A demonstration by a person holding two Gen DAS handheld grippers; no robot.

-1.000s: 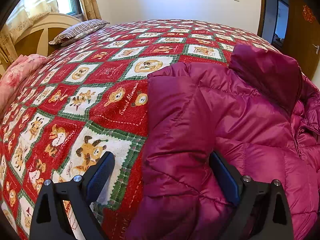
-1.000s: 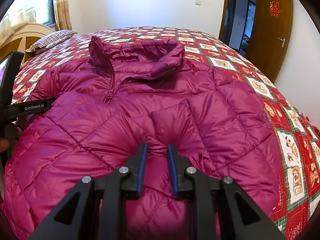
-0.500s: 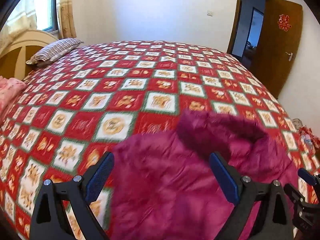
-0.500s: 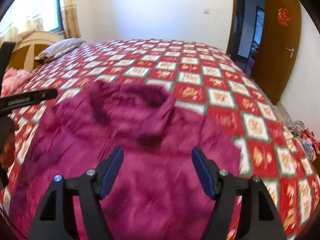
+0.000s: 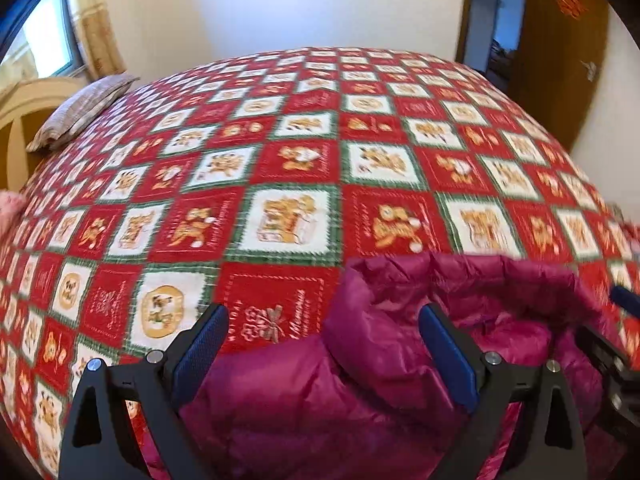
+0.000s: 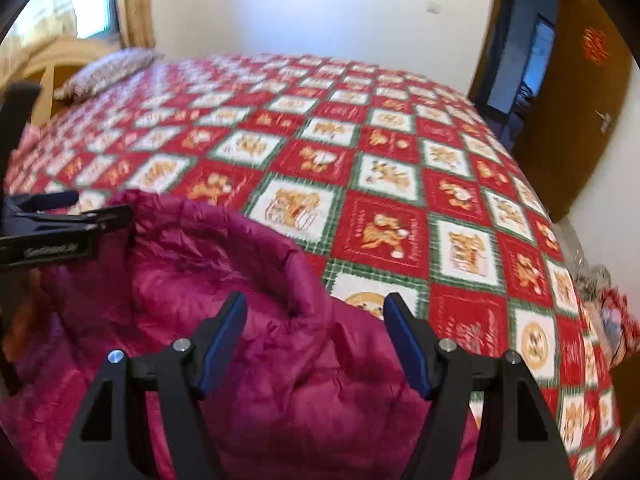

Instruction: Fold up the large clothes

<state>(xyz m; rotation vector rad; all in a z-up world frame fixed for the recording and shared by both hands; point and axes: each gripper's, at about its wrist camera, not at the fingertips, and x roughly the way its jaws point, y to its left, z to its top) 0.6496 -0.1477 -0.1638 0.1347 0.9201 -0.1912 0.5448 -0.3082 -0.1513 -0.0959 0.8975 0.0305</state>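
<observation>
Two grippers hang over the near bed edge; the left gripper (image 5: pixel 322 356) stands wide, gripping nothing; the right gripper (image 6: pixel 316 346) has its jaws closing, pads clear of the magenta puffer jacket (image 6: pixel 224 320) bunched beneath, collar (image 5: pixel 460 276) far; likely between folds, needing a fresh hold; beyond, a red quilt (image 5: pixel 296 160), far-left pillow (image 5: pixel 84 110), right door (image 6: pixel 572 112).

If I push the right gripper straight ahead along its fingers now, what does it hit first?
Most likely the magenta puffer jacket, which bulges up between the fingers of the right gripper, whose jaws are closing slightly without pressing on the fabric. The patterned bedspread lies beyond. Depth is hard to judge through the fisheye blur.
</observation>
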